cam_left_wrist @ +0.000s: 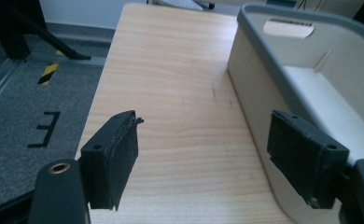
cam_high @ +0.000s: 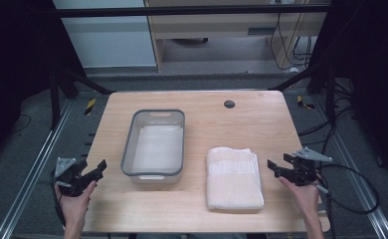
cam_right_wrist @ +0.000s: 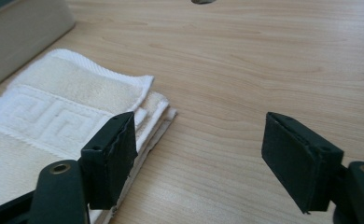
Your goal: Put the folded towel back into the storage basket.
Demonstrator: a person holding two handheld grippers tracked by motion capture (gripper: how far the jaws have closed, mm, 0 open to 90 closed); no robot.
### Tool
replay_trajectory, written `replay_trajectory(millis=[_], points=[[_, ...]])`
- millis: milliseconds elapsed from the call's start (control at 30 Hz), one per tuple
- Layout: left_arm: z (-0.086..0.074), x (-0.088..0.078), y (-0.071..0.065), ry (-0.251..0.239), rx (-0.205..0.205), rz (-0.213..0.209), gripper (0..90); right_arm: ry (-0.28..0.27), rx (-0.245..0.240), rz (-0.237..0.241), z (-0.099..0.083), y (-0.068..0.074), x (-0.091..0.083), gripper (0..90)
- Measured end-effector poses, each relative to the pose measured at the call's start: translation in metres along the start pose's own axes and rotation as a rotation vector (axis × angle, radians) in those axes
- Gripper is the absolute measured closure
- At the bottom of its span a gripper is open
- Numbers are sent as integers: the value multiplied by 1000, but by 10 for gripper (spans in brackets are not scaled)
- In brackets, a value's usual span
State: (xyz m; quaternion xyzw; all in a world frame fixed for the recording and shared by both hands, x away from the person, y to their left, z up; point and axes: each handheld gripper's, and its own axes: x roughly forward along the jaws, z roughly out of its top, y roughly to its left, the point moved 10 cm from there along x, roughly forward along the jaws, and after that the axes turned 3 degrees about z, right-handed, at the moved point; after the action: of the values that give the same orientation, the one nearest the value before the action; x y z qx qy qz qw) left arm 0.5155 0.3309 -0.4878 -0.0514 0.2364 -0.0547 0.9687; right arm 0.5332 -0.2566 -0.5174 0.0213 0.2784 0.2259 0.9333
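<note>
Both hand-held grippers stand idle at the near corners of the worktop [cam_high: 202, 204], each with its jaws spread apart and nothing between them. The left hand-held gripper [cam_high: 98, 169] sits just outside the near left corner of the grey-rimmed tub [cam_high: 174, 144]; in the left gripper view the tub's pale wall [cam_left_wrist: 252, 93] runs along the right, close by the right jaw, and the tub looks empty. The right hand-held gripper [cam_high: 276, 167] points inward at the folded white towel [cam_high: 233, 177], which lies flat on the worktop just right of the tub and apart from it — several layers thick, with a woven key-pattern band across its far end. In the right gripper view the towel's corner [cam_right_wrist: 138, 88] lies just ahead of the left jaw, not yet touched.

Judgement: the work stands at its opening step, the approach to the towel, with no grasp made. The next move appears to call for the right gripper to close in on the towel's right edge, one jaw slid under the stack and one over it, so that all layers lift together — a shallow bite risks peeling off the top fold alone. The tub seems the likely destination.
</note>
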Motion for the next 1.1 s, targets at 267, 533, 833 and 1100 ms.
replay_trajectory(millis=[267,533,833,1100], points=[[13,-12,-17,-35,43,-30,260,-21,-18,-5,8,4,-10,281],[24,-23,-43,-68,58,-102,300,-36,-17,12,15,7,-16,309],[25,-25,-73,-63,108,-151,308,-57,1,29,24,11,-23,316],[27,-29,-101,-61,122,-206,304,-68,1,32,30,11,-28,345]])
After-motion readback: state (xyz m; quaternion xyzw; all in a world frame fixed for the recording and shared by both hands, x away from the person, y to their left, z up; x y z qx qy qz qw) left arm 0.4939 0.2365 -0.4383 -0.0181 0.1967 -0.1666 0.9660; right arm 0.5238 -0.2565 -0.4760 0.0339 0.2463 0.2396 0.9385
